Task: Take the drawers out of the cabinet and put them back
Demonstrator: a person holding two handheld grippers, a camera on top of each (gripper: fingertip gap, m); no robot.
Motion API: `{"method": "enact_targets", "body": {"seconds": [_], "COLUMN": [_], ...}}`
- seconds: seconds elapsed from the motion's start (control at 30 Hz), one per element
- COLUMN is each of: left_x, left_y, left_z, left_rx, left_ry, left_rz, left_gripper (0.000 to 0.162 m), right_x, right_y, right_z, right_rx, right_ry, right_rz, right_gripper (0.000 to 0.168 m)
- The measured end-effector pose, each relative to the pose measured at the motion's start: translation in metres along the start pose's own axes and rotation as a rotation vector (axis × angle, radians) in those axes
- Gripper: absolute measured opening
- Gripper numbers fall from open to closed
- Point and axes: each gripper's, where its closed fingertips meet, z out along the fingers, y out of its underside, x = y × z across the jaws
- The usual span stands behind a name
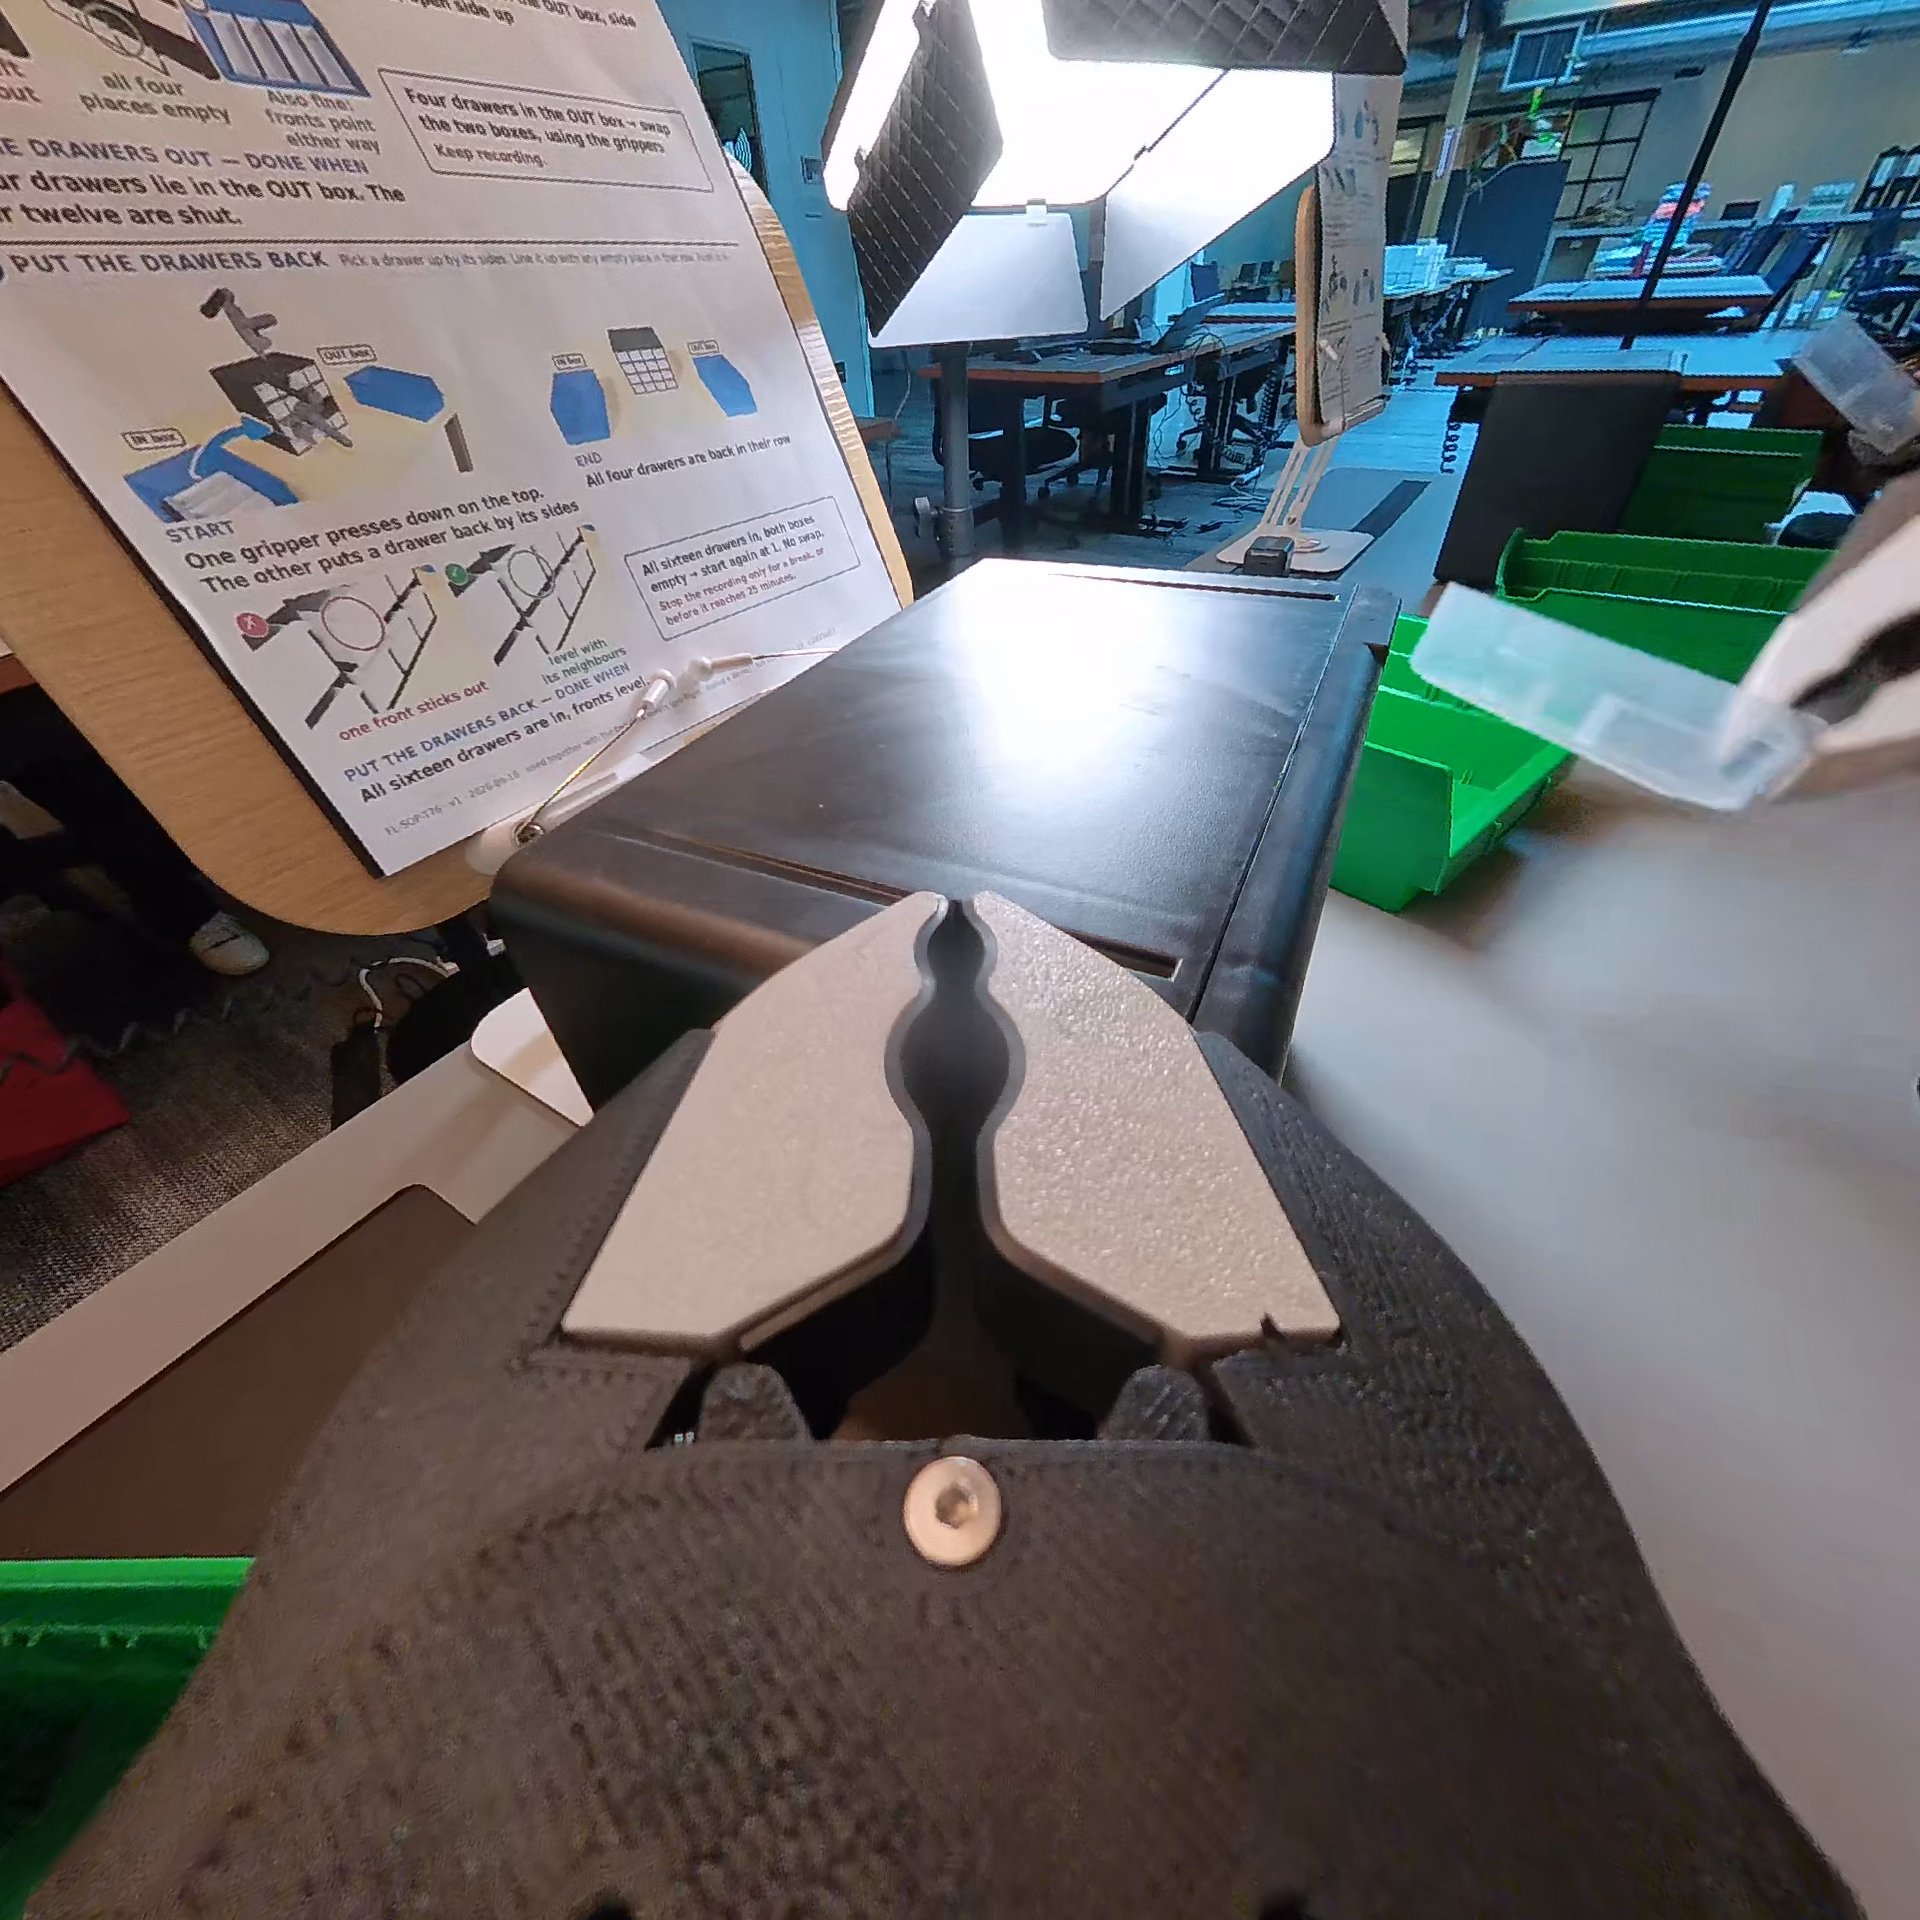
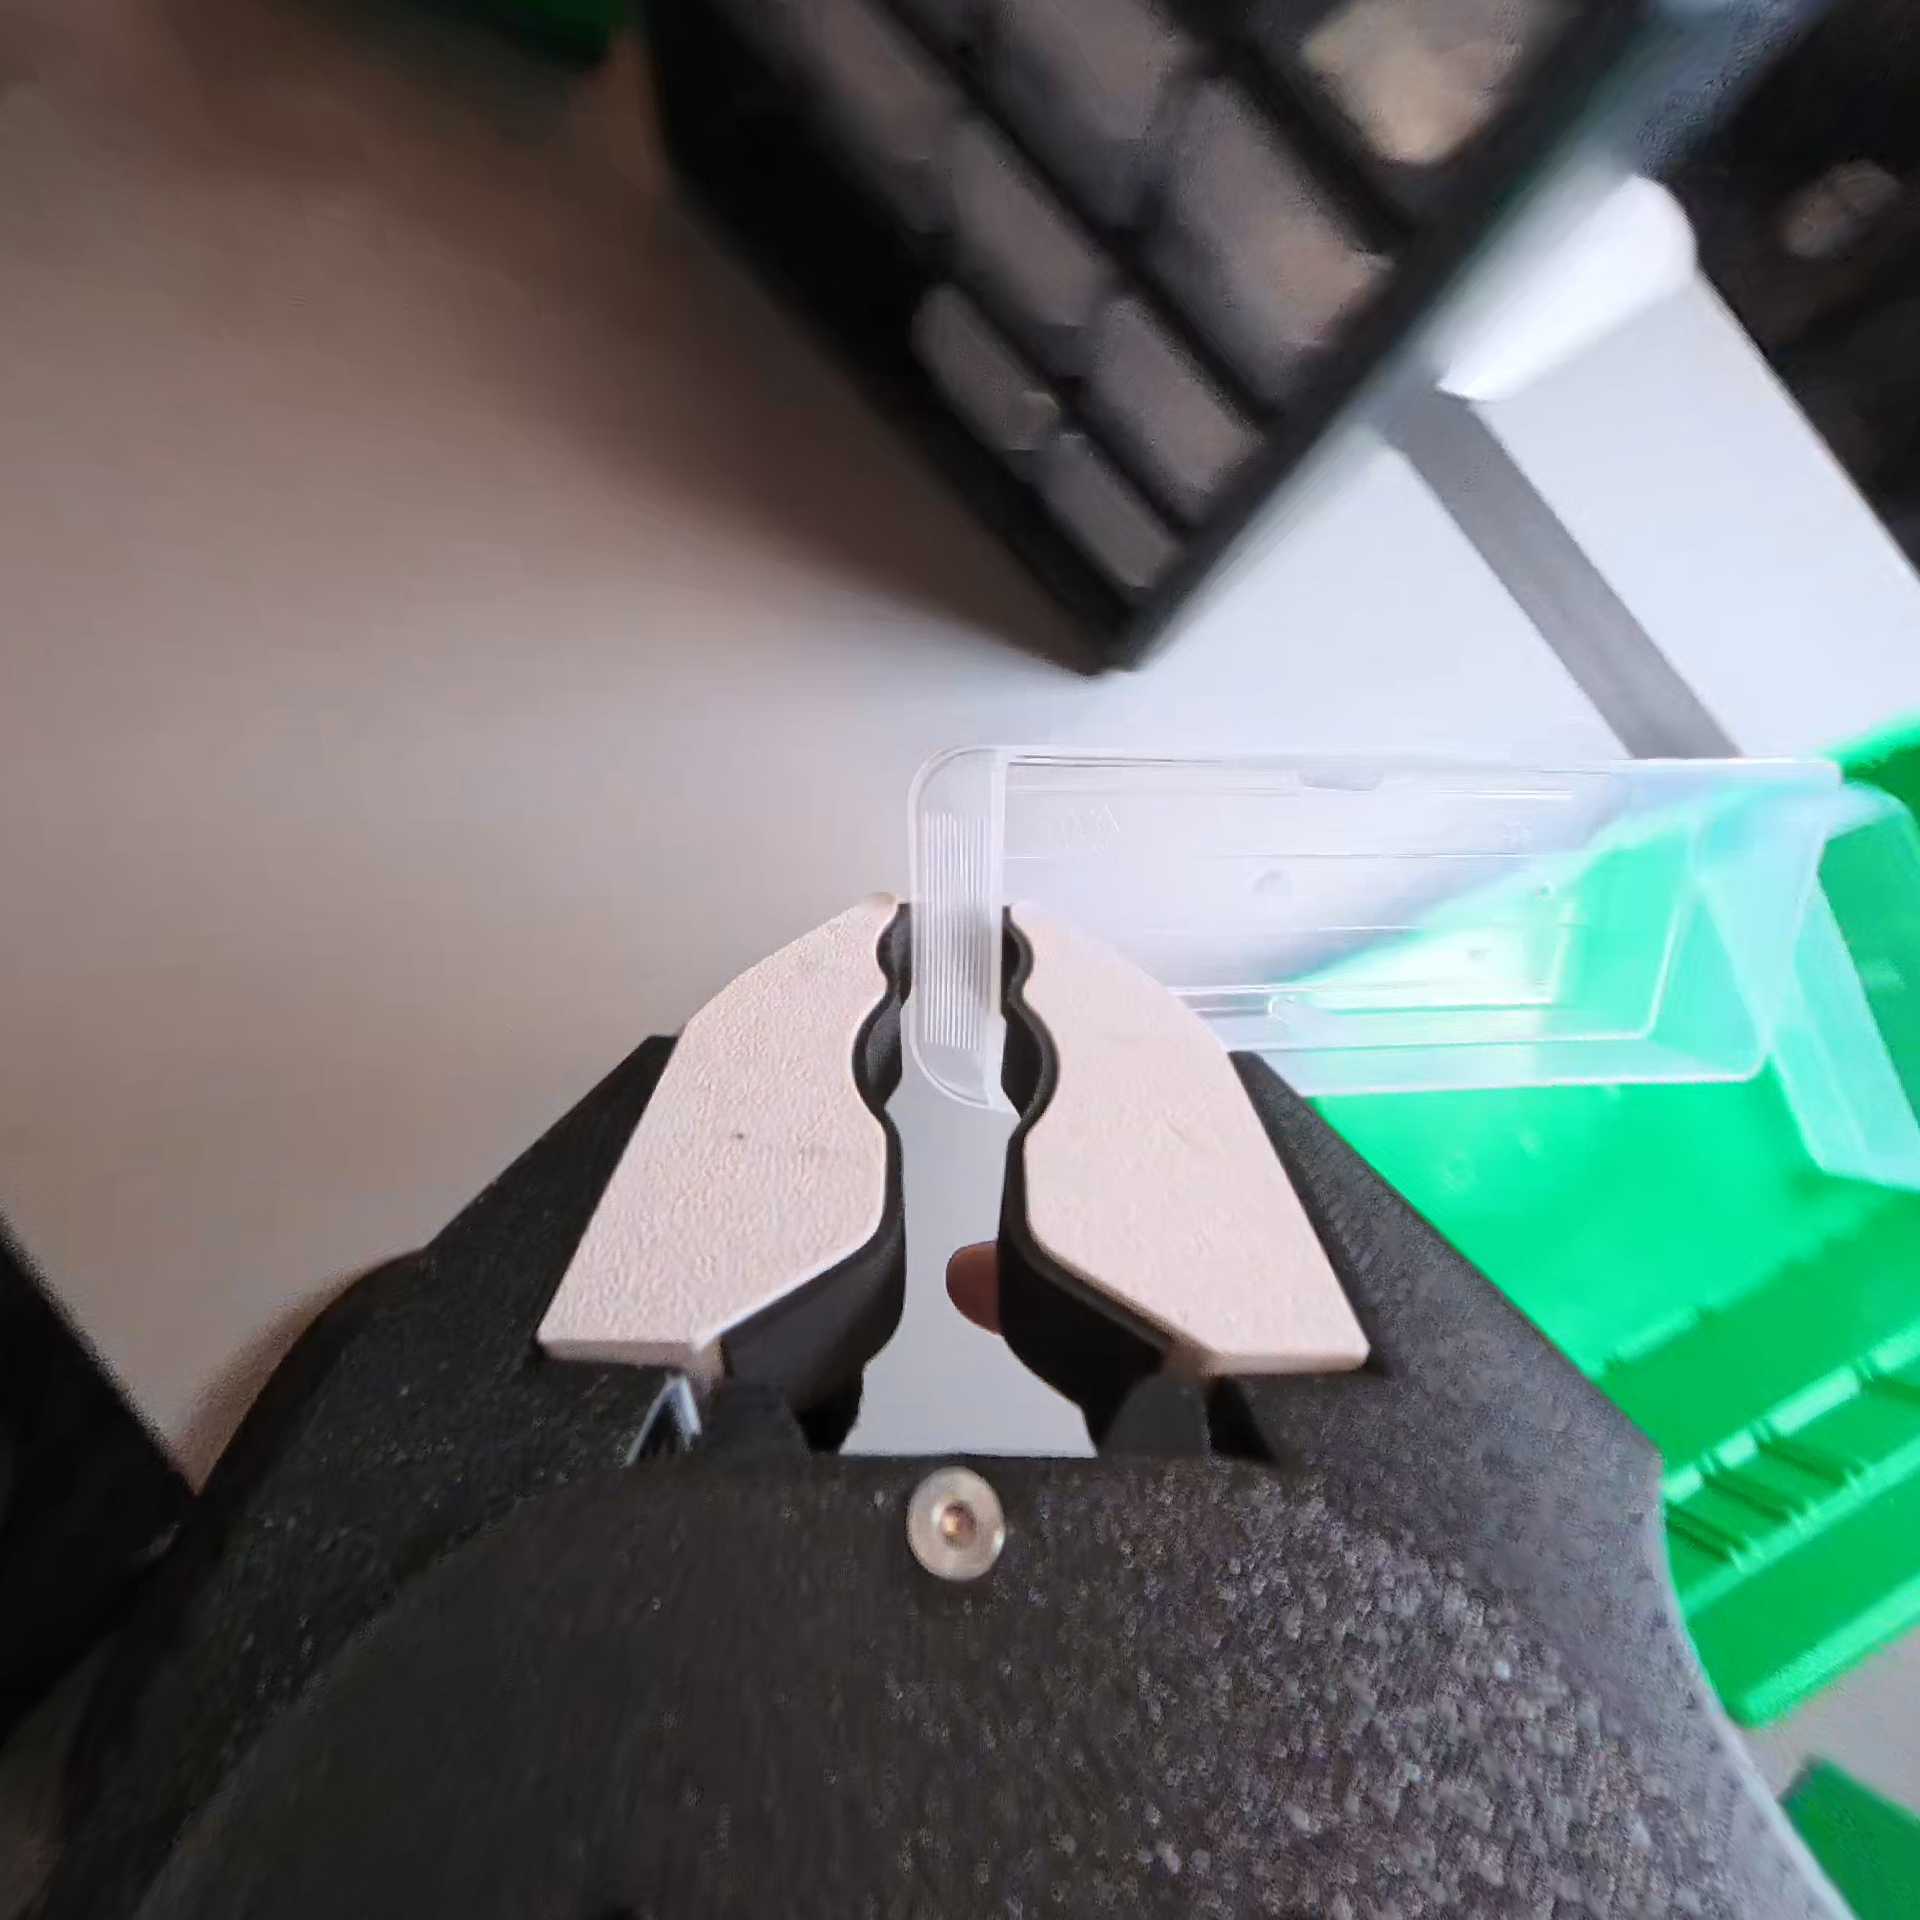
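Note:
The black cabinet (image 1: 997, 748) stands on the table; its drawer front (image 2: 1091, 312) shows blurred at the top of the right wrist view. My left gripper (image 1: 951, 914) is shut and empty, its tips resting at the near edge of the cabinet's top. My right gripper (image 2: 951, 935) is shut on the front tab of a clear plastic drawer (image 2: 1403, 914) and holds it in the air, over the table and the green bin's edge. That drawer (image 1: 1579, 707) and the right gripper also show at the right of the left wrist view.
Green bins (image 1: 1455, 790) stand to the right of the cabinet, one of them (image 2: 1558, 1299) under the held drawer. Another green bin (image 1: 94, 1662) sits at lower left. An instruction board (image 1: 364, 436) leans behind the cabinet on the left. The grey table (image 2: 416, 623) spreads between them.

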Motion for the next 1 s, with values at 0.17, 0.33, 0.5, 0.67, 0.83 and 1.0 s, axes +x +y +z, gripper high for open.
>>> {"method": "enact_targets", "body": {"seconds": [0.17,0.33,0.5,0.67,0.83,1.0], "left_x": [0.0,0.001,0.001,0.001,0.001,0.001], "left_y": [0.0,0.0,0.0,0.0,0.0,0.001], "left_z": [0.0,0.0,0.0,0.0,0.0,0.0], "left_rx": [-0.001,-0.003,-0.003,-0.016,-0.039,-0.099], "left_ry": [-0.001,-0.001,0.007,-0.002,-0.016,-0.045], "left_rz": [0.001,0.004,0.0,0.016,0.032,-0.001], "left_gripper": [0.0,0.0,0.0,0.0,0.0,0.0], "right_x": [0.097,0.18,0.232,0.26,0.268,0.269], "right_y": [0.009,0.039,0.06,0.079,0.089,0.083], "right_z": [0.01,0.051,0.092,0.121,0.14,0.142], "right_rx": [-0.01,-0.098,-0.127,-0.171,-0.241,-0.249], "right_ry": [0.17,0.291,0.322,0.334,0.346,0.311], "right_rz": [0.331,0.599,0.84,0.97,0.982,0.945], "right_gripper": [0.014,0.014,0.015,0.014,0.016,0.023]}}
